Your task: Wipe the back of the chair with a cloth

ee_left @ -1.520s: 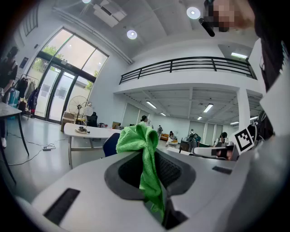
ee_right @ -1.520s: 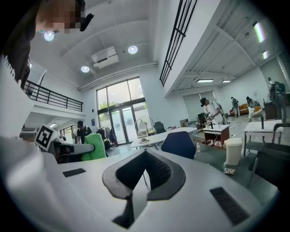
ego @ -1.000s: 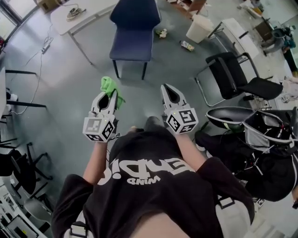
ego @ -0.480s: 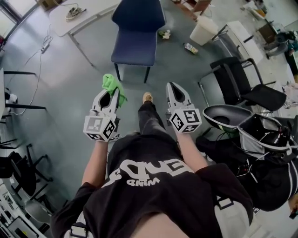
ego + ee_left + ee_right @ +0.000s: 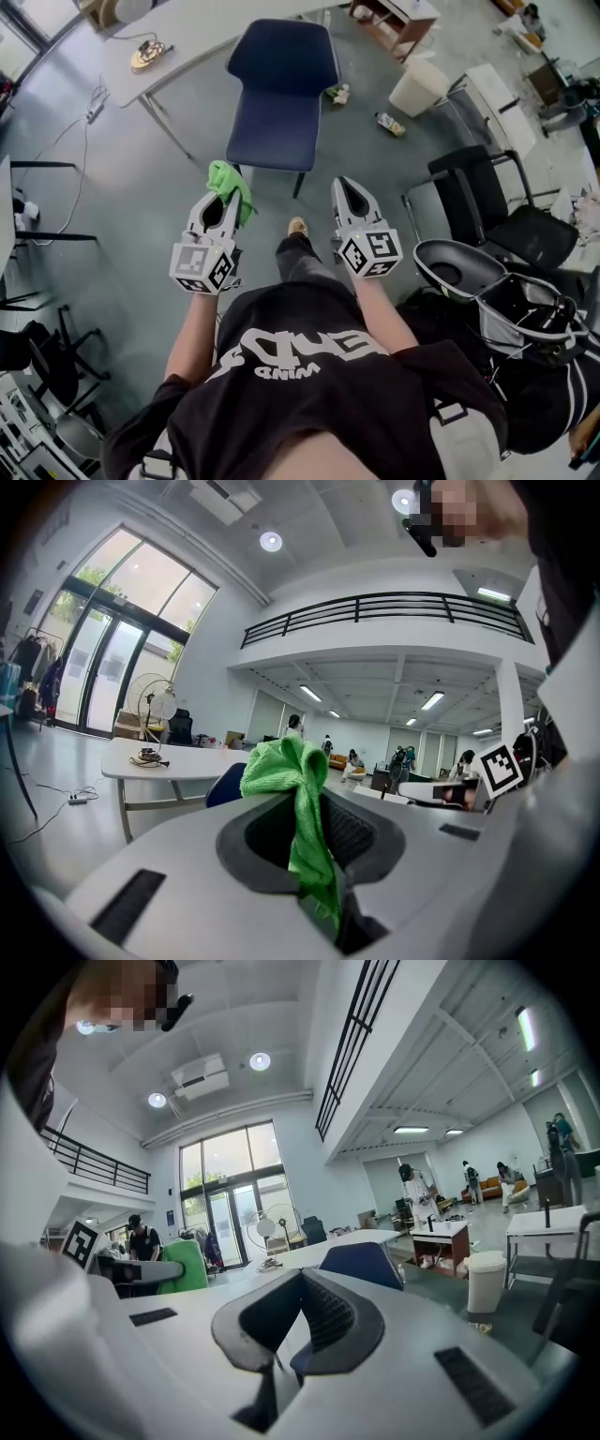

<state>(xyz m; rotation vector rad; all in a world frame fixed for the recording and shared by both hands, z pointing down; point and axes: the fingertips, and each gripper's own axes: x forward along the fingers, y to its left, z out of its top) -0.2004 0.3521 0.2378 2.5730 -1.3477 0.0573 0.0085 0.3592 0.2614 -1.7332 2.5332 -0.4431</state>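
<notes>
A dark blue chair (image 5: 277,98) stands on the grey floor ahead of me, its seat facing me and its back on the far side. My left gripper (image 5: 221,190) is shut on a green cloth (image 5: 231,184), which bunches up above the jaws and hangs down between them (image 5: 298,803). My right gripper (image 5: 343,187) is shut with nothing in it, level with the left and short of the chair. The chair shows small beyond the jaws in the left gripper view (image 5: 225,784) and in the right gripper view (image 5: 362,1262).
A white table (image 5: 192,42) with a small device on it stands left of the chair. A white bin (image 5: 418,86) and floor litter (image 5: 339,94) lie to the right behind it. Black chairs (image 5: 487,183) and a black stroller-like frame (image 5: 511,305) crowd the right side.
I have stepped forward: the blue chair lies lower and larger in the head view. Both grippers keep their pose, the cloth still in the left.
</notes>
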